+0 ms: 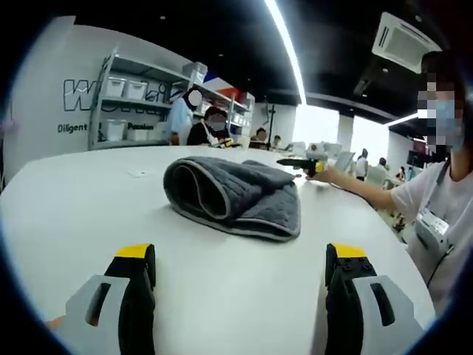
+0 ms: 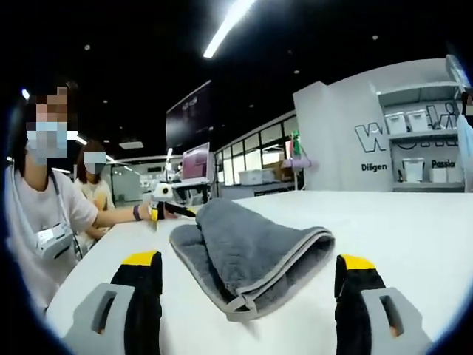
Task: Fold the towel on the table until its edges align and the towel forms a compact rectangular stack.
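Towel (image 1: 235,194) (image 2: 247,255): grey, loosely folded, lying mid-table (image 1: 89,214) (image 2: 414,229), clear of every edge. Left gripper (image 1: 240,277): jaws wide, holding nothing, short of the towel. Right gripper (image 2: 249,285): jaws wide, empty, flanking the towel's near corner. A person's hand (image 1: 319,174) (image 2: 145,212) rests at the table's edge.

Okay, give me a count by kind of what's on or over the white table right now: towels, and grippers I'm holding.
Grey towel: 1, lying folded over on the white table
Handheld grippers: 2, the left gripper and the right gripper, each with its jaws apart and nothing between them
Total: 3
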